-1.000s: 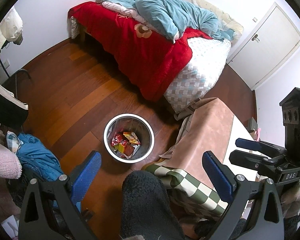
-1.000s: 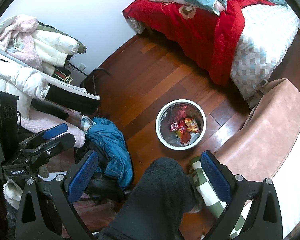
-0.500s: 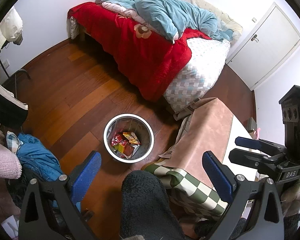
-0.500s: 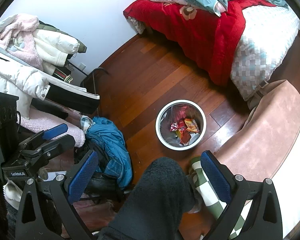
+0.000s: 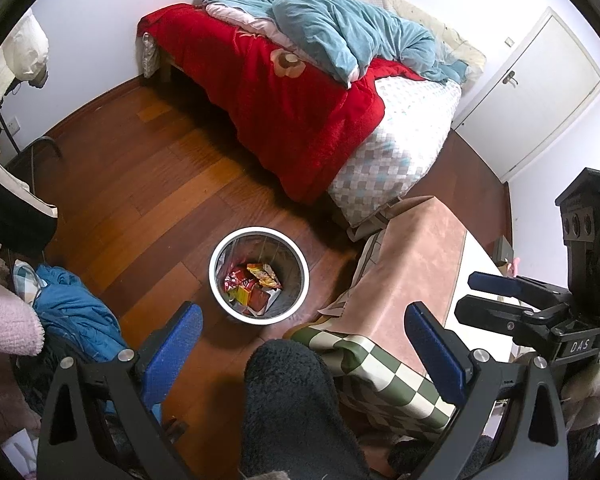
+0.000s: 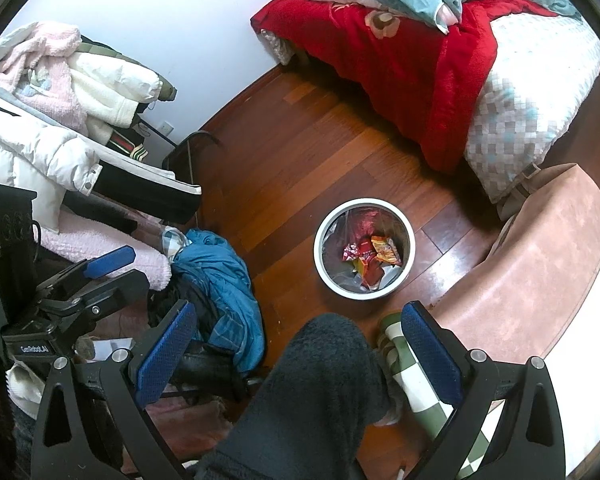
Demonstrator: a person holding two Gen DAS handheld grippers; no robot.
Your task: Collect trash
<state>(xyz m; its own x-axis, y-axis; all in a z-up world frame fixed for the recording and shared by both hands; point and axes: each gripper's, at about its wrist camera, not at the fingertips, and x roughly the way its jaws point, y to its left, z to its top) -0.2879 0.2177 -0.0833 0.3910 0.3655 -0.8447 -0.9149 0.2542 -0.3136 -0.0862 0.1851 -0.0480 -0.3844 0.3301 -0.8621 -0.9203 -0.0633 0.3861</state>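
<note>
Reddish-brown wooden floorboards (image 5: 148,184) fill the middle of a bedroom, and on them, beside the pink-draped table (image 5: 412,264), stands a round white-rimmed waste bin with a clear liner (image 5: 259,280). Crumpled red, orange and yellow snack wrappers (image 5: 252,286) lie at its bottom. Both tongs hang high above the floor: the left gripper (image 5: 304,352) and the right gripper (image 6: 300,348) each have their blue-padded jaws spread wide with nothing between them. Judging by that, the collecting looks close to finished, or between pickups; no loose trash shows on the floorboards, so the next move probably calls for scanning the room for anything left. Only the left wrist view shows the white door (image 5: 532,92) and the right tool from the side; only the right wrist view shows the heap of white and pink coats (image 6: 60,112) against the wall.
</note>
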